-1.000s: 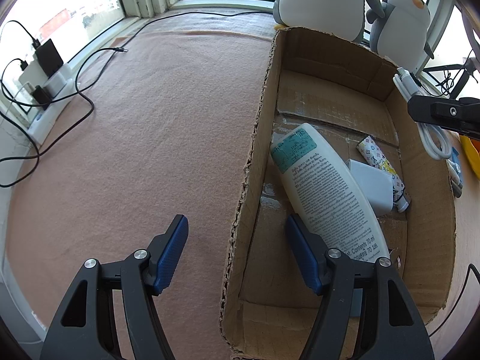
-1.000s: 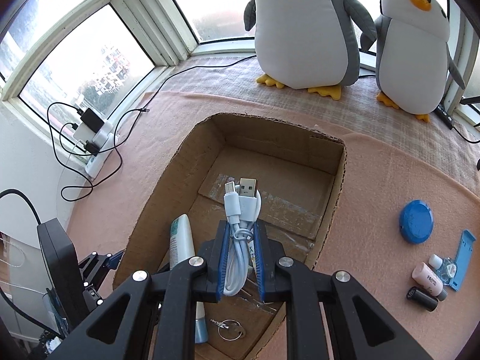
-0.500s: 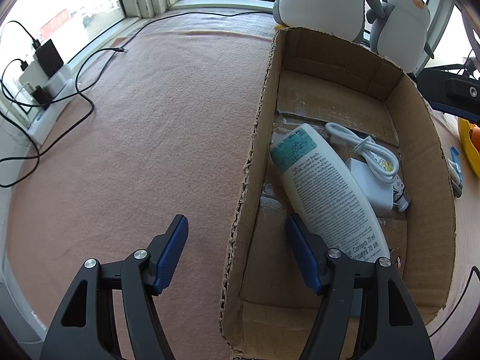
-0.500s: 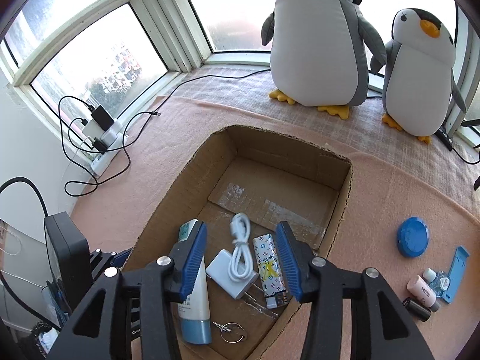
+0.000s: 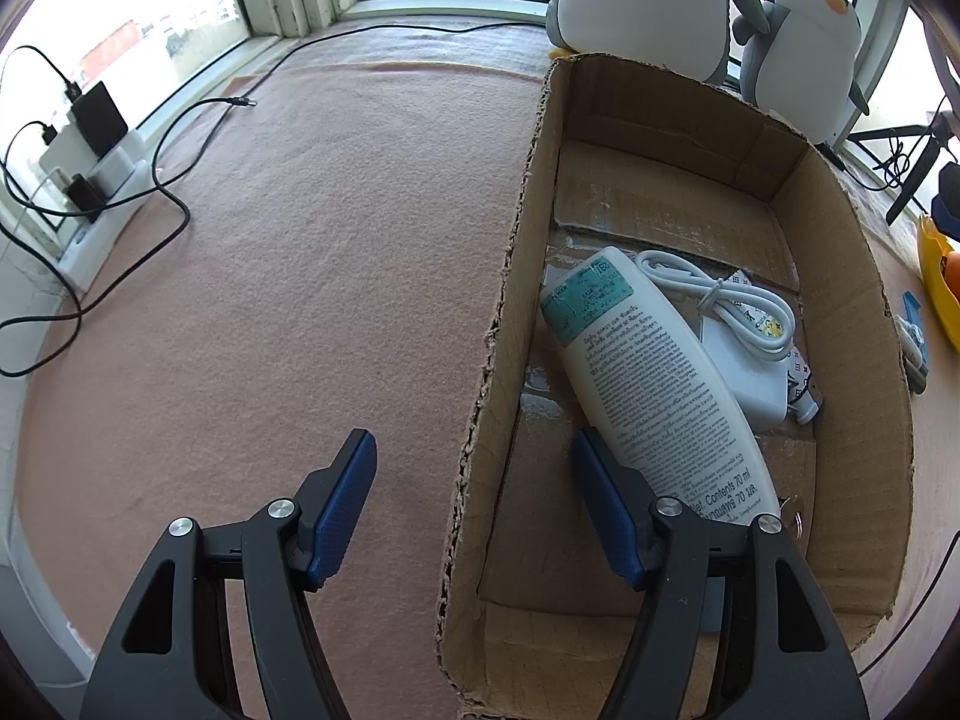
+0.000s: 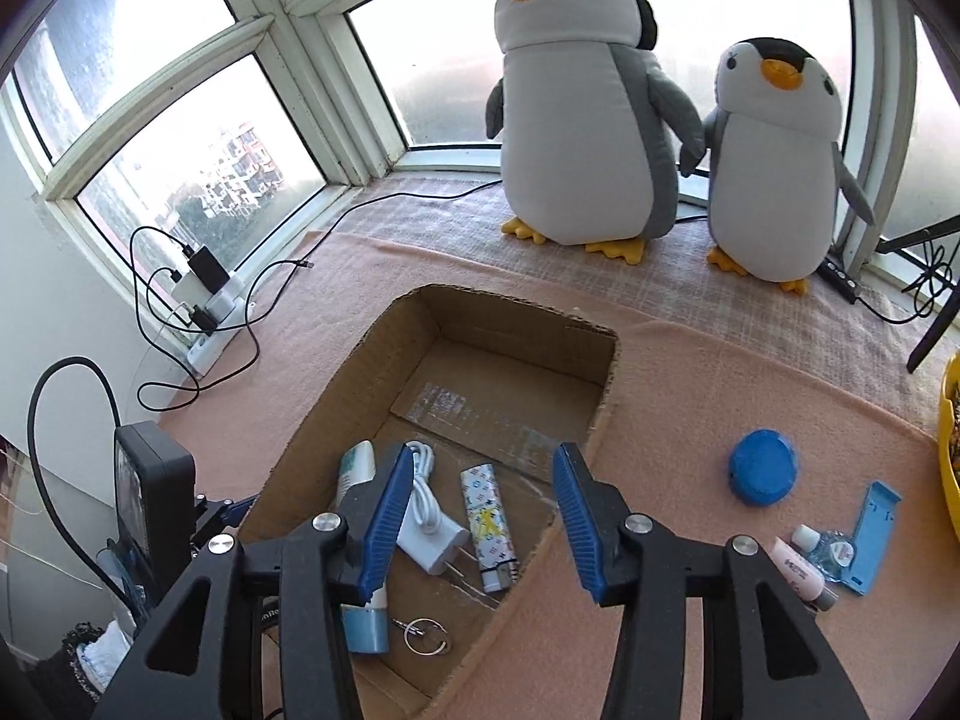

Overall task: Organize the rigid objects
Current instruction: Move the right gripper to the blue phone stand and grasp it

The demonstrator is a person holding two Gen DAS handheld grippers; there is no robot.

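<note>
An open cardboard box (image 5: 510, 276) (image 6: 510, 324) lies on a pink cloth. Inside it lie a white lotion tube (image 5: 654, 372) (image 6: 357, 468), a coiled white cable (image 5: 720, 294) (image 6: 423, 492) resting on a white charger (image 5: 750, 372) (image 6: 435, 546), a patterned lighter (image 6: 489, 522) and a key ring (image 6: 426, 636). My left gripper (image 5: 474, 444) is open and straddles the box's left wall without pressing on it. Over the box's near right part hangs my right gripper (image 6: 485, 456), open, with nothing between its fingers.
On the cloth right of the box lie a blue round lid (image 6: 763, 467), a blue plastic piece (image 6: 873, 534) and small bottles (image 6: 801, 570). Two plush penguins (image 6: 579, 114) stand at the window. A power strip with cables (image 6: 210, 300) is at left; a yellow bowl (image 6: 951, 456) at right.
My right gripper opened and let go of the white cable, which now lies in the box on the charger. It then rose and drew back. The left gripper stayed still.
</note>
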